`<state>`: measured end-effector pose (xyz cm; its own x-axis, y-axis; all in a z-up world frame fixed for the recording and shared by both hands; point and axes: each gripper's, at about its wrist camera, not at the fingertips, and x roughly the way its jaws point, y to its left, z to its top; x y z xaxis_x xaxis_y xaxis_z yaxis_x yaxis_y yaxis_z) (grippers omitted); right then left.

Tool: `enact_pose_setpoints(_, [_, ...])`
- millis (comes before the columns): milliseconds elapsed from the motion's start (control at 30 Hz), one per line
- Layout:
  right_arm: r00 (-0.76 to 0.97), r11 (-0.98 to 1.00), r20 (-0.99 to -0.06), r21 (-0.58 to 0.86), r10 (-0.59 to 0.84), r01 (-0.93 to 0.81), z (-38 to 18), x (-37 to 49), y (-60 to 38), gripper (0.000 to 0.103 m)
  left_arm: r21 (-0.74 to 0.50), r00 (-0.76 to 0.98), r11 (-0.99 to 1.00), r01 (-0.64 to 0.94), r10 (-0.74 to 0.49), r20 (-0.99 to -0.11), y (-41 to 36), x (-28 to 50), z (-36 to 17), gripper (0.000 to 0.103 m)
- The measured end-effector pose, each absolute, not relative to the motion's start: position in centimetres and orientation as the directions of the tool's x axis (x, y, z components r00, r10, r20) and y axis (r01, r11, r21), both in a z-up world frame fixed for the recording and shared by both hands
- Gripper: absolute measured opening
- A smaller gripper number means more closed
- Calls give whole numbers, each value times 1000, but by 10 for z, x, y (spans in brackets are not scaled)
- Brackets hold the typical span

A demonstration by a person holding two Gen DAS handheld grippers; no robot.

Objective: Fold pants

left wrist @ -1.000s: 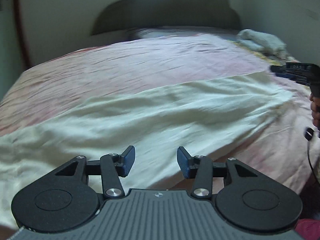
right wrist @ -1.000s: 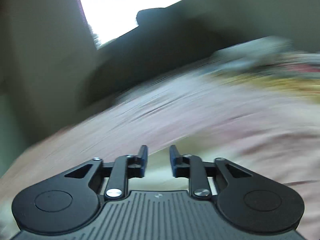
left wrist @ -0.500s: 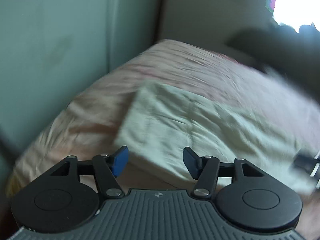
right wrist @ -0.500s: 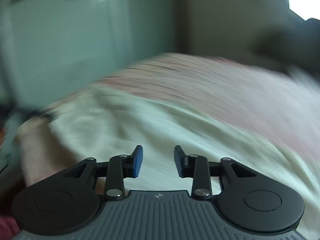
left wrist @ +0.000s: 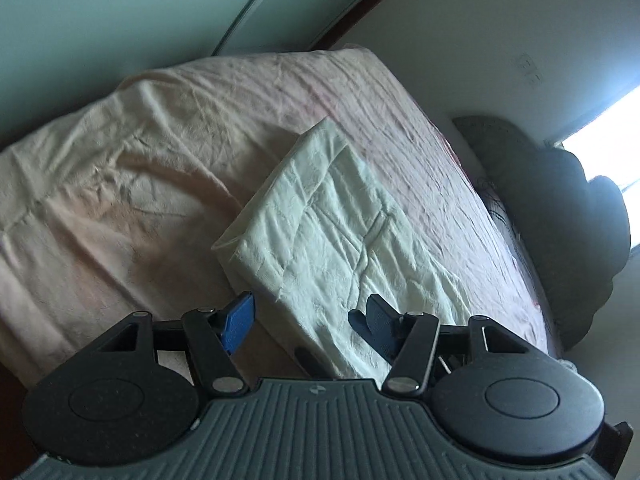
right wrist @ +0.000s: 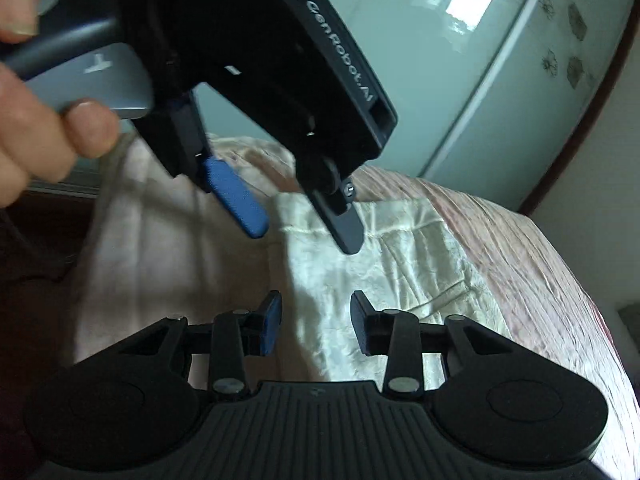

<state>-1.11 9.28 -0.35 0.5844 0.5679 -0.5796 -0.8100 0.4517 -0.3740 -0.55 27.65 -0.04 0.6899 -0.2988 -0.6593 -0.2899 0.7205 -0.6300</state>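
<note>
cream crinkled fabric pants (left wrist: 340, 236) now lying lengthwise-folded on pink bedsheet (left wrist: 120, 168) | left gripper (left wrist: 302, 318) — gaping, empty | right gripper (right wrist: 316, 326) narrowing, empty — both swinging to waist end, lower centre

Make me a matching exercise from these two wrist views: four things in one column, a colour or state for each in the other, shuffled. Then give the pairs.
1. pants
2. bedsheet
3. left gripper
4. wardrobe door

A. pale green, glossy
B. open, nothing between its fingers
C. cream, folded flat on the bed
D. pink, wrinkled

Pairs: 1-C, 2-D, 3-B, 4-A
</note>
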Motion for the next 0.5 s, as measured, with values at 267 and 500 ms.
enact_pose_setpoints(267, [527,487,-600,-247,602,-838,0,-3,90,7,-661,696,675,-328,-301,-652,284,3,-15,7])
enact_pose_setpoints(500, [480,499,-584,-142,655,-855,14,4,100,7,-591,735,736,-331,-191,-650,279,-7,-8,7])
